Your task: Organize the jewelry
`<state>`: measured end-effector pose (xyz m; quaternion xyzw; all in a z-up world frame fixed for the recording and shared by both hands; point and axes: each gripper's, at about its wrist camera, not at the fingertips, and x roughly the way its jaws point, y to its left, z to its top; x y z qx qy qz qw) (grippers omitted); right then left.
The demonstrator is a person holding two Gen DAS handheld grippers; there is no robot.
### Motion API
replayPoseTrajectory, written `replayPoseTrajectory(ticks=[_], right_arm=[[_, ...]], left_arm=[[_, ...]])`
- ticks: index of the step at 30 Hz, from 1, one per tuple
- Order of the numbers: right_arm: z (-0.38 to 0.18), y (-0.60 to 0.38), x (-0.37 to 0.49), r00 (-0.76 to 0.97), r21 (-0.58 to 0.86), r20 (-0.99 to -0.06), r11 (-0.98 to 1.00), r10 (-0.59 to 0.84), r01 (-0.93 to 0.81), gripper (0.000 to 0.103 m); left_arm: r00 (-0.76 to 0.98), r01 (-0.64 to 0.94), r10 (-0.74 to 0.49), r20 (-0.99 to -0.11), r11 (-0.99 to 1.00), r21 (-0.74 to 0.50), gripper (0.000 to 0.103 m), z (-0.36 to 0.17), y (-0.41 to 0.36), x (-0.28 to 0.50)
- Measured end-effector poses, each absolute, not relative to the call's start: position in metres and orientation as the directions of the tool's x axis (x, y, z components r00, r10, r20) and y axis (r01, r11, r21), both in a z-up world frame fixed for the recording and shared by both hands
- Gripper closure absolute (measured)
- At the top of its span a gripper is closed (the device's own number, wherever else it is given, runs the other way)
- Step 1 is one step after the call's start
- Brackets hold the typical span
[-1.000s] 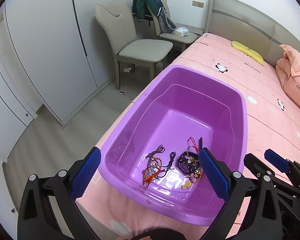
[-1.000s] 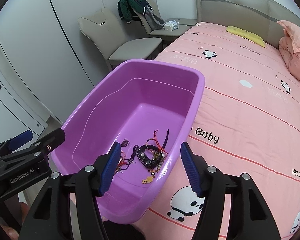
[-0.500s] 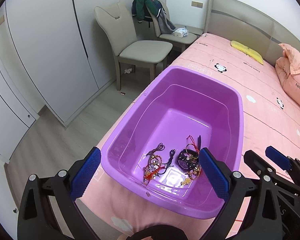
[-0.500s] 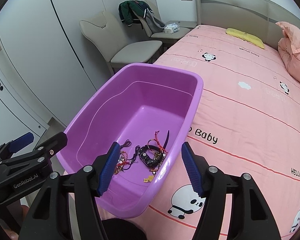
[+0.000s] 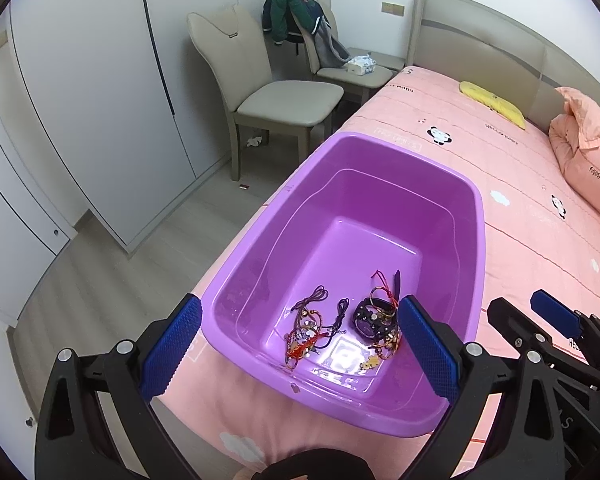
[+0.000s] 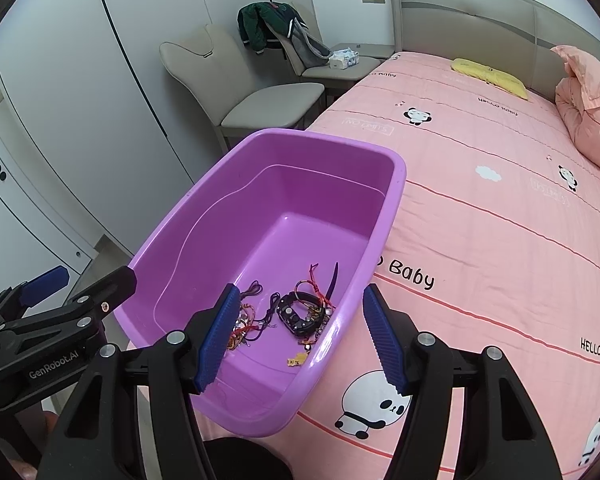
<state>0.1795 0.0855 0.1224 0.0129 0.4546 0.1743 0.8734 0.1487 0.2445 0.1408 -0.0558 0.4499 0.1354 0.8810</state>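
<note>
Wardrobe doors of plain white (image 5: 80, 100) stand far left of your left gripper (image 5: 300, 340), then a beige padded chair (image 5: 276, 96). Straight ahead of both grippers a purple plastic tub (image 5: 470, 240) sits on the pink panda-print bedspread (image 6: 500, 220), holding tangled cord bracelets (image 5: 308, 330) and a black watch (image 5: 370, 320). Your left gripper and your right gripper (image 6: 298, 336) both tilt downward, blue pads spread wide, gripping nothing.

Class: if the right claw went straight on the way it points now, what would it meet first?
Probably the black watch lying with the bracelets in the purple tub, between the open right claw pads; depth is unclear, so the tub's near rim might come first.
</note>
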Motion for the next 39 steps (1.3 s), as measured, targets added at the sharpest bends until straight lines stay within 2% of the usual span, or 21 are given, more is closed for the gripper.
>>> replayPoseTrajectory(ticks=[39], right_arm=[[0.1278,0.0863,0.1787,0.545,0.158,-0.783,0.944,0.299,-0.291,0.042]], left_arm=[[0.564,-0.309,0.210,-0.799,0.951,0.032,0.006,0.1426,0.2519,0.1475]])
